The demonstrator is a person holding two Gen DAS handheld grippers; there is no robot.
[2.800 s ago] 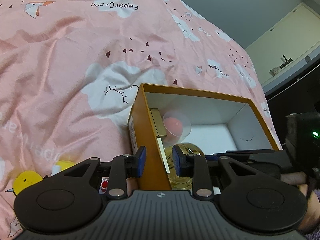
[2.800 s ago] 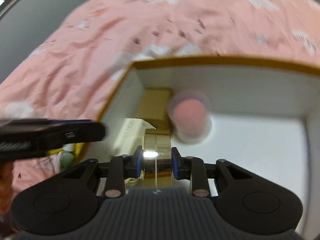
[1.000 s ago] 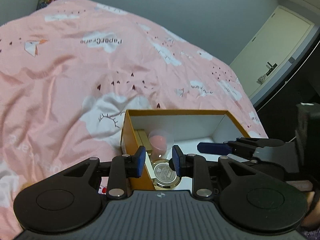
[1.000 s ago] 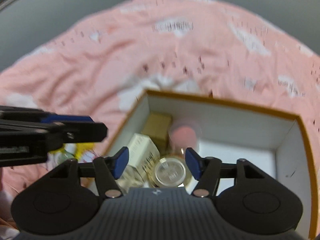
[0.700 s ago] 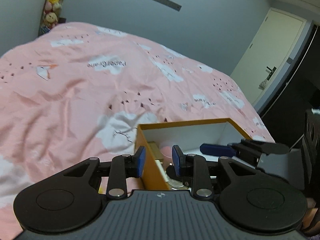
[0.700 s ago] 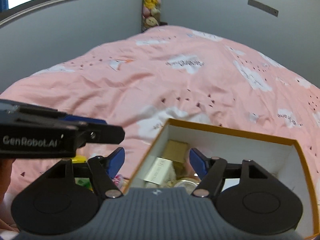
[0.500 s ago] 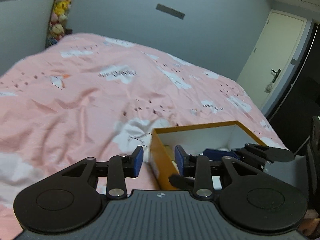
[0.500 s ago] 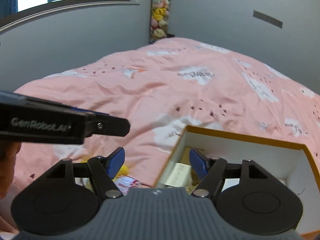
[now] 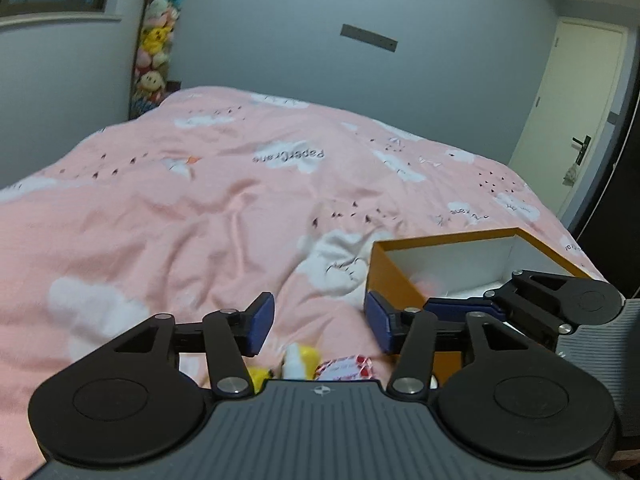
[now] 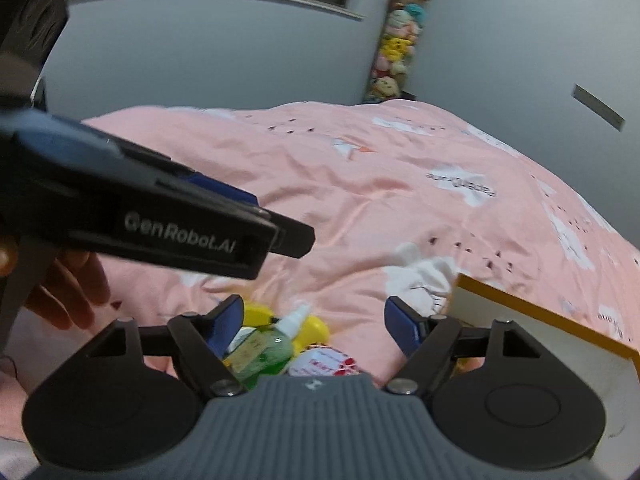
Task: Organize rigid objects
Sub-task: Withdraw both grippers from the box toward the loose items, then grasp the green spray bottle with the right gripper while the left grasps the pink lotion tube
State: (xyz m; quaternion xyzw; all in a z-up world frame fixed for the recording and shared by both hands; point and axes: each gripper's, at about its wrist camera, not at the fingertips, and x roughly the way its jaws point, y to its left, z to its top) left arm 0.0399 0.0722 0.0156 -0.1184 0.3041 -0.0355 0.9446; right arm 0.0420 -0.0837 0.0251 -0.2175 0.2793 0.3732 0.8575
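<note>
Left of the orange box (image 10: 548, 316), on the bed (image 9: 200, 220), lie the green bottle (image 10: 260, 350) and yellow toys (image 10: 312, 330). We hold the left hand-held gripper (image 9: 318, 322) and right hand-held gripper (image 10: 316, 326) above them, both spread apart and empty. We judge the step to be fetching: next, lower one onto the bottle and close.

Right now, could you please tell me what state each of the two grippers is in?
Left gripper: jaws open, holding nothing, above the pink cloud-print bedspread.
Right gripper: jaws open wide, holding nothing, over the green spray bottle.
</note>
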